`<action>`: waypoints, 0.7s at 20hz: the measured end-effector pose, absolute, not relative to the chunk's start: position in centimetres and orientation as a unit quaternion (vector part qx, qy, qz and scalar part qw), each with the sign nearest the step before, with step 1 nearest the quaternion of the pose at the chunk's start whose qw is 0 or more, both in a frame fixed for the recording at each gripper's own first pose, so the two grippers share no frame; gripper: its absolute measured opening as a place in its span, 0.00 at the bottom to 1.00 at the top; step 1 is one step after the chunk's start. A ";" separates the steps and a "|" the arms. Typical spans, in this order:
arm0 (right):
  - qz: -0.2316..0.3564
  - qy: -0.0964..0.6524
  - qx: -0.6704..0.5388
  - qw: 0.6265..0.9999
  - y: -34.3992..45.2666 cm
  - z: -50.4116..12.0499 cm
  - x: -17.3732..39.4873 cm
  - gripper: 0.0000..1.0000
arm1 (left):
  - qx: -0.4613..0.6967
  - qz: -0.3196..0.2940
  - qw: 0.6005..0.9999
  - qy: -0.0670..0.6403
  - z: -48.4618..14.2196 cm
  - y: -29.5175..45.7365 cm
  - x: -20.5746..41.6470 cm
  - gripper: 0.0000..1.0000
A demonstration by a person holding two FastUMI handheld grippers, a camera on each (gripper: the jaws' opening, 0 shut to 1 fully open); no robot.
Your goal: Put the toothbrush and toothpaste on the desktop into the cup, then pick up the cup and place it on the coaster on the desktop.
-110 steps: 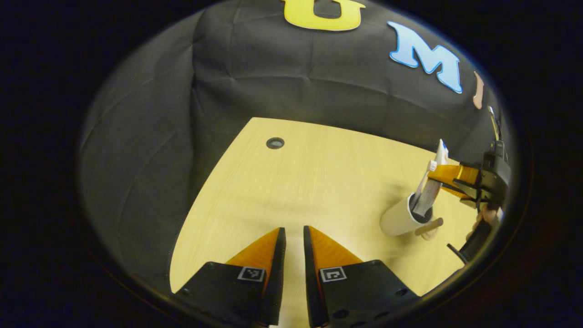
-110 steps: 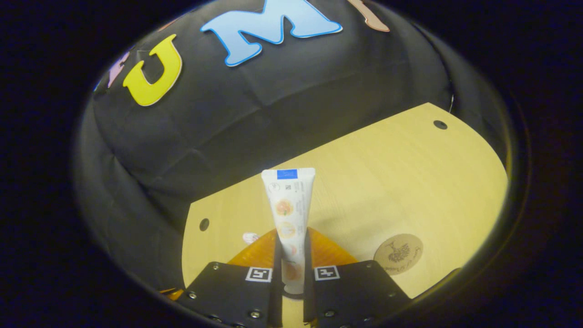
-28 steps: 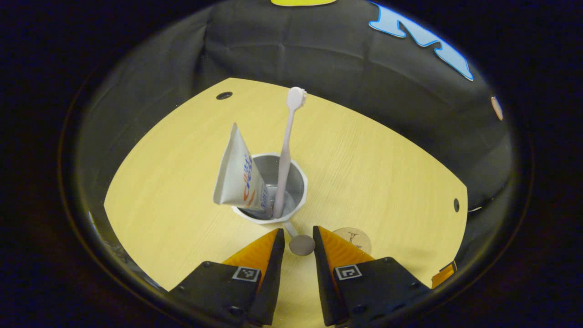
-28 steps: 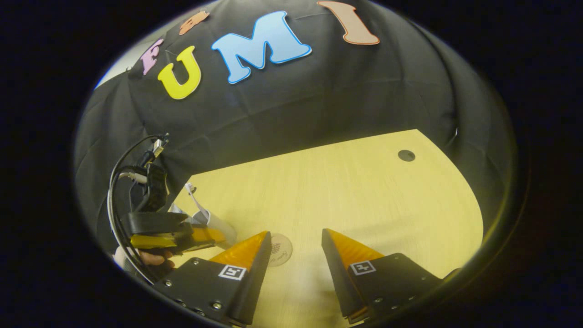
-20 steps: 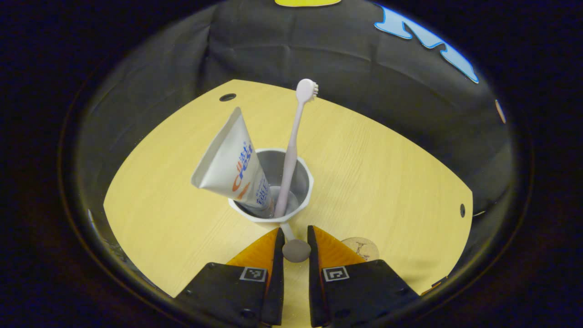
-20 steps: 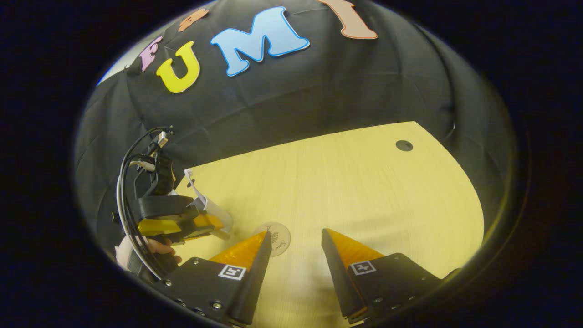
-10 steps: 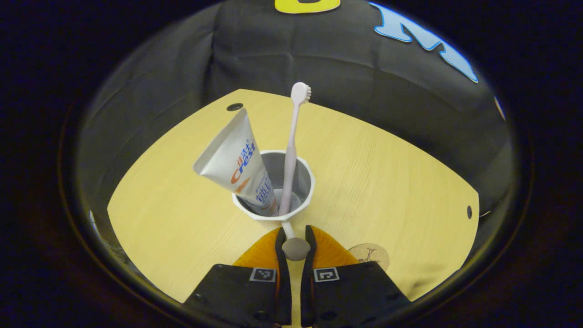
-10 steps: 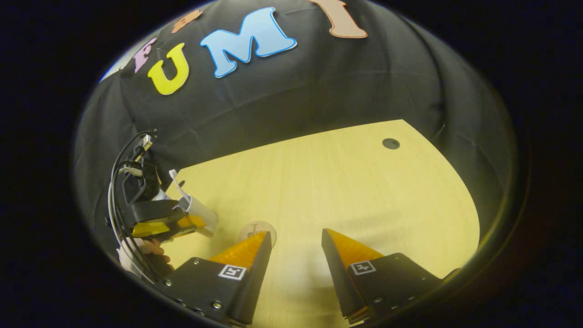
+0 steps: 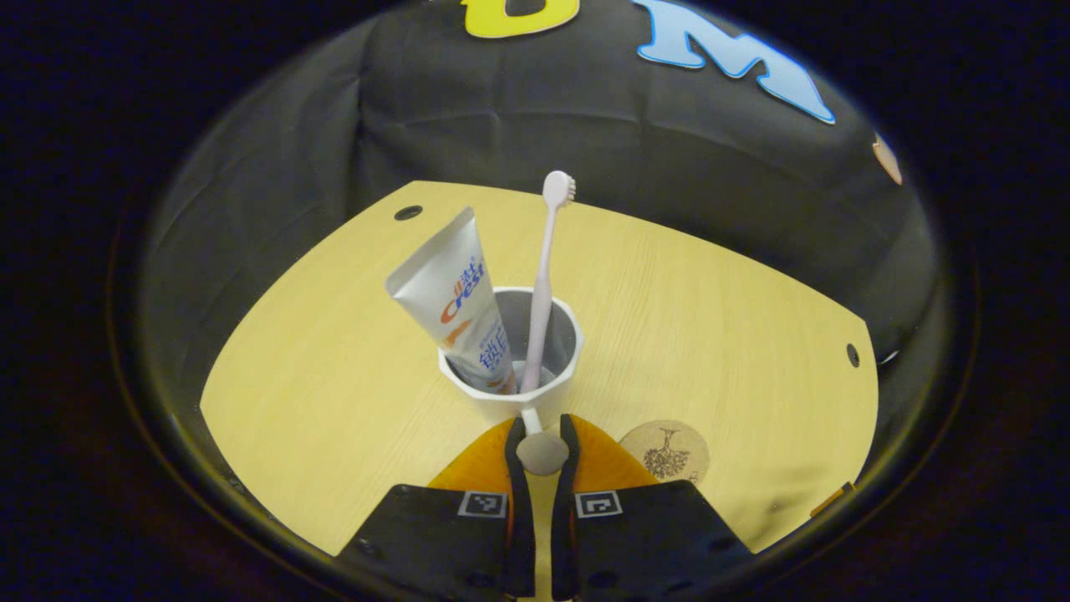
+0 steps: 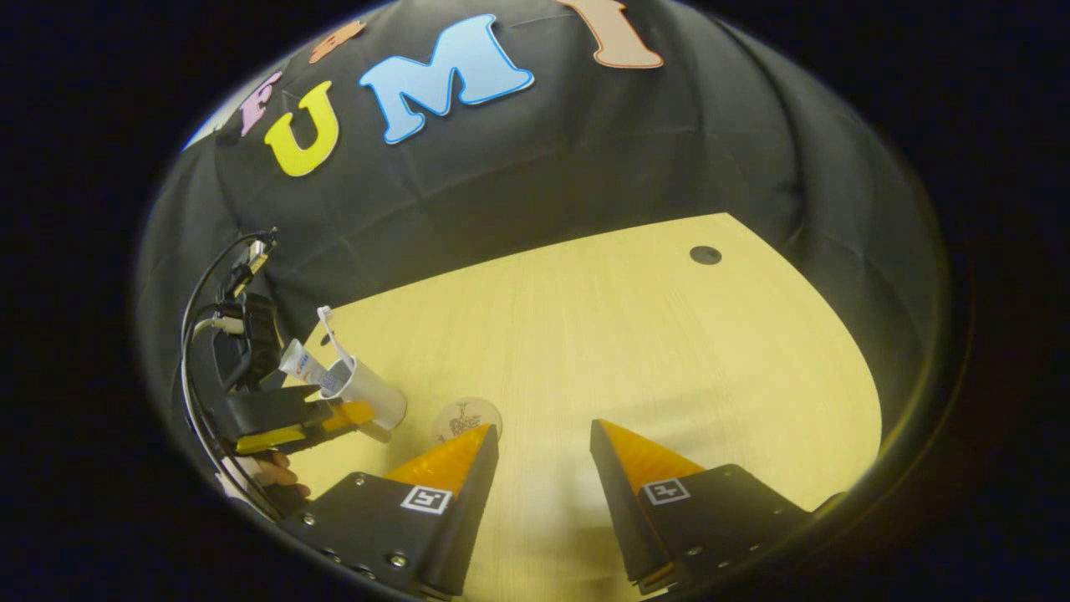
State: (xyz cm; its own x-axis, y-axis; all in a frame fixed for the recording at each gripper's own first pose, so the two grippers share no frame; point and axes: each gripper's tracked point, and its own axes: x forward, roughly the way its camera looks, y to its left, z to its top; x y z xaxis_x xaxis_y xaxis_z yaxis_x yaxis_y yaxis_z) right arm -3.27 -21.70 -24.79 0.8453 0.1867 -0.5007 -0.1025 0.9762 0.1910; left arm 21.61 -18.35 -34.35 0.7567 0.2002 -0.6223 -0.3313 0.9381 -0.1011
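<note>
A white cup (image 9: 512, 391) stands on the wooden desk (image 9: 334, 368) with a toothpaste tube (image 9: 456, 293) and a pale toothbrush (image 9: 543, 276) leaning upright in it. My left gripper (image 9: 540, 436) is shut on the round knob of the cup's handle (image 9: 542, 452). A round wooden coaster (image 9: 665, 450) lies just right of the cup. The right gripper view has the cup (image 10: 370, 393), the left gripper (image 10: 280, 418) with a hand under it, and the coaster (image 10: 465, 418) at the left. My right gripper (image 10: 539, 443) hovers open over bare desk beside the coaster.
The desk has cable holes at its far corners (image 9: 407, 212) (image 9: 852, 355) (image 10: 705, 255). Black cloth walls close it in at the back and sides. Cables (image 10: 201, 318) trail from the left gripper.
The left fingers closed onto the cup's handle knob over the last second. The right gripper, which earlier held the toothpaste, now stands open; the tube sits in the cup.
</note>
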 end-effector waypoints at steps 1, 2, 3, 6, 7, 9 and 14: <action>0.074 0.268 0.078 0.958 -21.8 -24.9 -3.3 0.68 | -0.097 0.139 0.935 0.312 -34.1 -18.8 21.6 0.15; 0.071 0.268 0.077 0.958 -22.0 -25.0 -3.6 0.68 | -0.087 0.132 0.939 0.305 -33.8 -19.3 21.7 0.15; 0.068 0.269 0.077 0.958 -22.2 -25.2 -3.8 0.68 | -0.076 0.125 0.944 0.295 -33.4 -19.7 21.8 0.15; 0.059 0.274 0.078 0.957 -22.9 -25.8 -4.2 0.68 | -0.063 0.105 0.953 0.275 -32.6 -21.1 21.8 0.15; 0.056 0.276 0.078 0.956 -23.1 -25.9 -4.4 0.68 | -0.058 0.102 0.955 0.271 -32.4 -21.1 21.6 0.15; 0.052 0.279 0.076 0.956 -23.5 -26.2 -4.7 0.68 | -0.047 0.091 0.961 0.256 -31.8 -21.9 22.0 0.15; 0.044 0.287 0.064 0.955 -24.6 -26.9 -5.6 0.68 | -0.030 0.068 0.975 0.208 -29.9 -24.6 22.9 0.15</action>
